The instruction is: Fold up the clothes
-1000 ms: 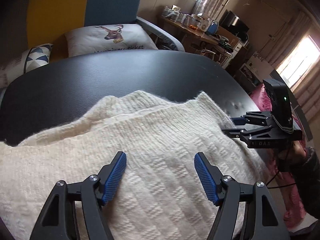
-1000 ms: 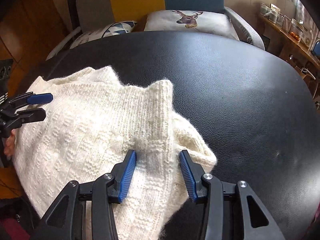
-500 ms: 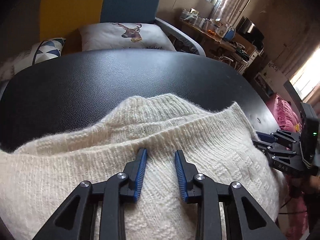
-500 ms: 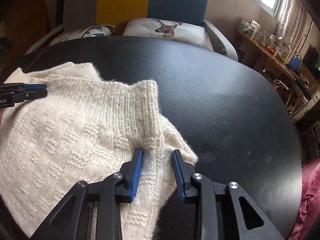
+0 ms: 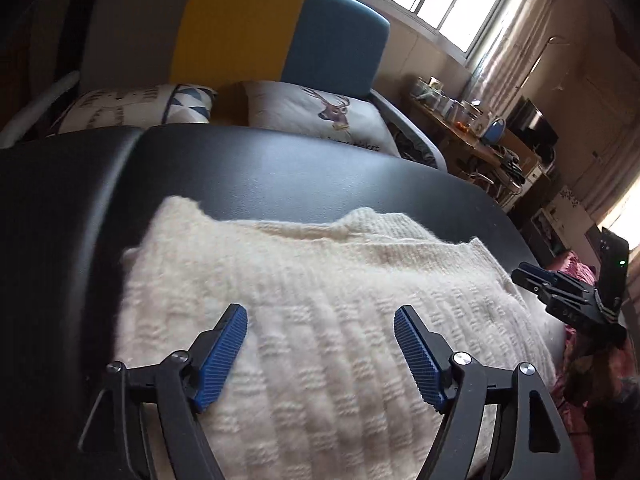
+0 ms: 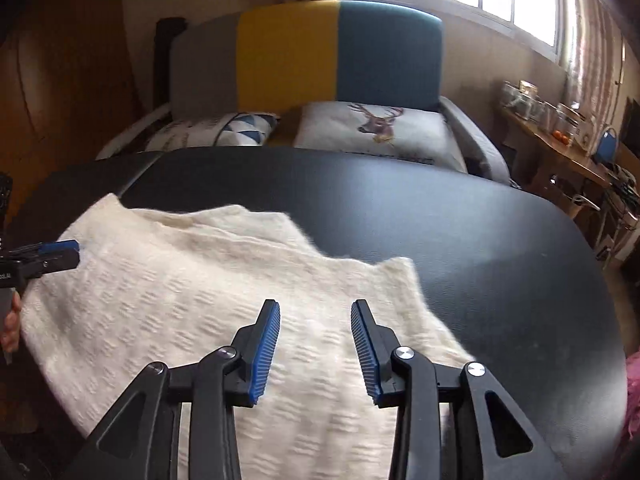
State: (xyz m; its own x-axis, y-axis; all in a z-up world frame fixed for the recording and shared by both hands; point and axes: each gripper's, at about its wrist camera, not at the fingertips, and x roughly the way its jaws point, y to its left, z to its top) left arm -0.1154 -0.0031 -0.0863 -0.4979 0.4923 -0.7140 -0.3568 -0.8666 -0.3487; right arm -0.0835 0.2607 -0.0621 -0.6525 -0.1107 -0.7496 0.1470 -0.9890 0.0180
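A cream knitted sweater (image 5: 320,300) (image 6: 192,292) lies folded on the black table (image 5: 280,172) (image 6: 480,240). My left gripper (image 5: 320,320) hovers above its near part, jaws opening wide, nothing between the blue pads. In the right wrist view my right gripper (image 6: 316,312) hangs over the sweater's right side, jaws opening, the pads clear of the knit. Each gripper shows in the other's view: the right one (image 5: 560,292) at the sweater's right edge, the left one (image 6: 48,258) at its left edge, held by a hand (image 6: 10,328).
Behind the table stands a grey, yellow and blue sofa (image 6: 320,52) with a deer cushion (image 6: 376,124) and a triangle-patterned cushion (image 6: 240,128). A cluttered wooden side table (image 6: 560,140) stands at the right. Pink fabric (image 5: 576,276) lies beyond the table's right edge.
Both grippers closed on the knit half a second ago, then let go and drew back upward. The sweater's far edge now lies flatter, with the raised fold on the right laid down.
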